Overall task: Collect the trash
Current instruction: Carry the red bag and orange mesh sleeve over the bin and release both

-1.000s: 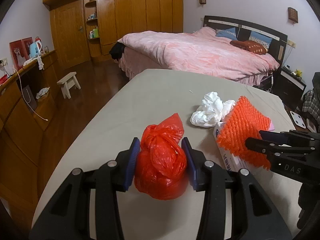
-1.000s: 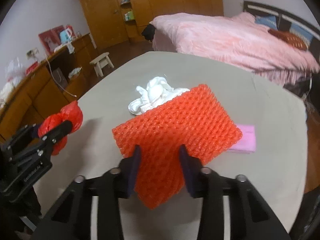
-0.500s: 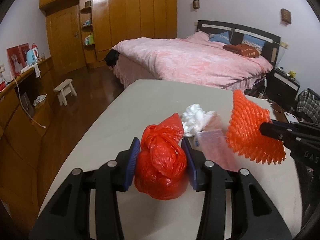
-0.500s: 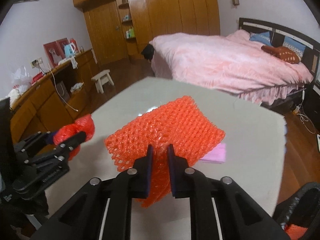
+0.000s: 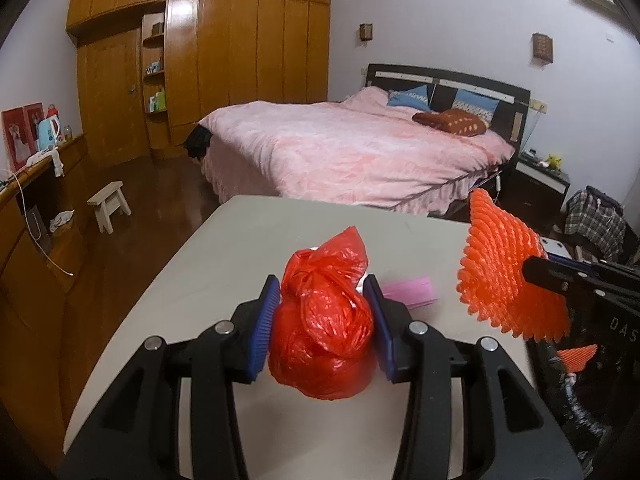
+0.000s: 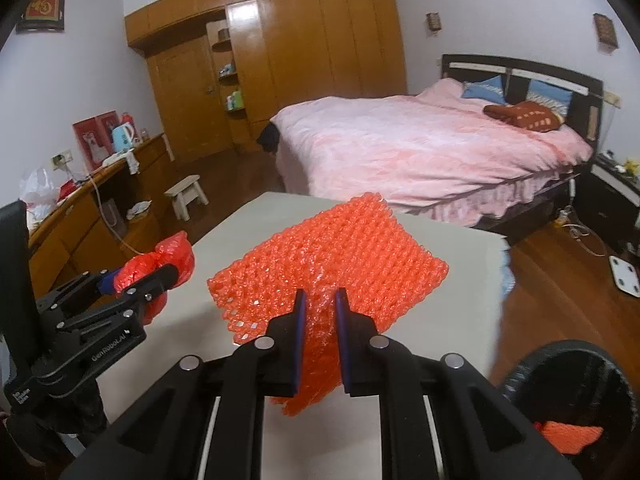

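A: Left claw [image 5: 322, 308] first. We see both blue pads pressed into the sides of the red knotted bag [image 5: 322, 320], so it's pinching that. The bag sits right between the fingers, knot and loose tail pointing up and away from the claw, long axis roughly vertical. It looks raised off the bench [image 5: 240, 248].

B: Agreed. The bag's underside is hard to judge; we can't tell whether it clears the bench or brushes it. Something white just behind the bag is mostly hidden, we can't name it. A pink flat packet [image 5: 410, 292] lies on the bench just past the right fingertip, half covered by it.

A: Right claw [image 6: 320, 308]: fingers nearly together, clamped on the orange foam net [image 6: 328, 264]. The net fans out ahead of the claw, broad and flat, long axis running across the fingers, left-near to right-far, tilted up at the far edge. Its lower tail hangs between the fingers and is partly hidden.

B: The net blocks most of the bench ahead of that claw. Low and right of the claw we see a dark bin [image 6: 576, 368], rim cut off by the frame edge, with an orange scrap [image 6: 568, 436] inside.

A: The left claw shows off to the left, red bag in it.
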The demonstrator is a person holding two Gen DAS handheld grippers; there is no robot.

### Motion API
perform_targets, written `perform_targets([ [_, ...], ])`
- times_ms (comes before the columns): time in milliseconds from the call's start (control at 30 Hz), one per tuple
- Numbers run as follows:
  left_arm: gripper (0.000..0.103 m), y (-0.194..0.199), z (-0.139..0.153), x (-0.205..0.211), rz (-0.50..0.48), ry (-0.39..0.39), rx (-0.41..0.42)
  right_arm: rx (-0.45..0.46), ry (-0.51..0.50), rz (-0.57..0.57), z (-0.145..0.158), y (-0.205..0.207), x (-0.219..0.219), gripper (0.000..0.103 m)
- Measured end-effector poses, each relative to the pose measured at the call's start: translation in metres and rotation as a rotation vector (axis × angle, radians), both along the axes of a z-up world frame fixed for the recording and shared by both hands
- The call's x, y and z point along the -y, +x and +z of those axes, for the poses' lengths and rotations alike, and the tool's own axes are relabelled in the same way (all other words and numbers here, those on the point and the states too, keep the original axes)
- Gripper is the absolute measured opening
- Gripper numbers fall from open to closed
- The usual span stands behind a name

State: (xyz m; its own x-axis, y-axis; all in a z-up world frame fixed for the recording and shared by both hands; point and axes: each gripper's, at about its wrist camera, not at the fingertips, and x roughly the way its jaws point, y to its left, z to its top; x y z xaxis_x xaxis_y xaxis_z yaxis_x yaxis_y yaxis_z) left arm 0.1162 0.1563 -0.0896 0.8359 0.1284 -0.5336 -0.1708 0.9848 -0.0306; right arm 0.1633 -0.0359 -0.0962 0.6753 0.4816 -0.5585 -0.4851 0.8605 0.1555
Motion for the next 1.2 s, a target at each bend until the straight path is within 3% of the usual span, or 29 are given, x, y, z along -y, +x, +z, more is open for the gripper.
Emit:
perform_targets([
  [733, 0.042, -0.019, 0.036, 0.125, -0.211, 0.005, 0.073, 0.172, -0.063, -0.220, 0.045, -0.076, 0.118, 0.014],
  [1200, 0.042, -0.025, 0.037, 0.193, -0.356, 0.010, 0.083, 0.140, -0.047, -0.369, 0.031, -0.095, 0.192, 0.014],
])
